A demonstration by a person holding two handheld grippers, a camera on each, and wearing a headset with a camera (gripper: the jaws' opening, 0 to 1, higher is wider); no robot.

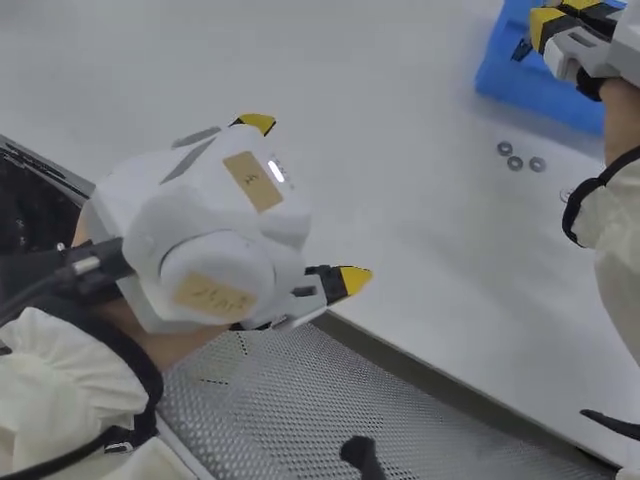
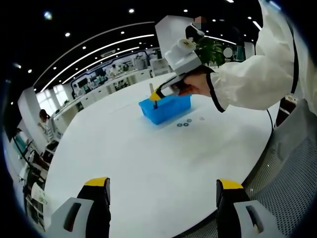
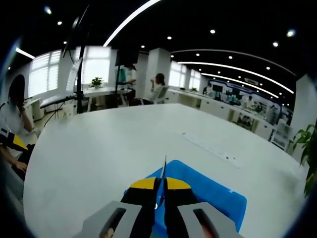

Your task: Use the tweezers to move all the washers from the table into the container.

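On the white tabletop [image 1: 400, 120], three washers [image 1: 515, 160] lie in a small cluster just beside the blue container [image 1: 530, 82], close to its nearer long wall but not touching it. In the left gripper view the same washers [image 2: 183, 123] show as small dark rings on the bare surface in front of the container [image 2: 166, 109].

The tweezers [image 3: 164, 171] are clamped in the right tongs [image 3: 161, 184], whose yellow-tipped jaws are pressed together on them, with the thin metal tip jutting out past the jaws. In the right gripper view this tip hangs above the container [image 3: 218, 198]. Seen from the left gripper view, the right tongs [image 2: 157, 95] are held at the container's rim, with the tweezers [image 2: 151, 90] showing as a thin sliver at their tip, gripped by a hand [image 2: 195, 87] in a white sleeve [image 2: 247, 79]. In the head view the right tongs [image 1: 548, 25] sit at the top right, over the container.

The left tongs [image 2: 163, 183] are well apart from the washers, near the tabletop's edge, with their jaws wide apart and nothing between them. In the head view the left tongs [image 1: 302, 200] hover where the tabletop meets a perforated metal surface [image 1: 330, 410].
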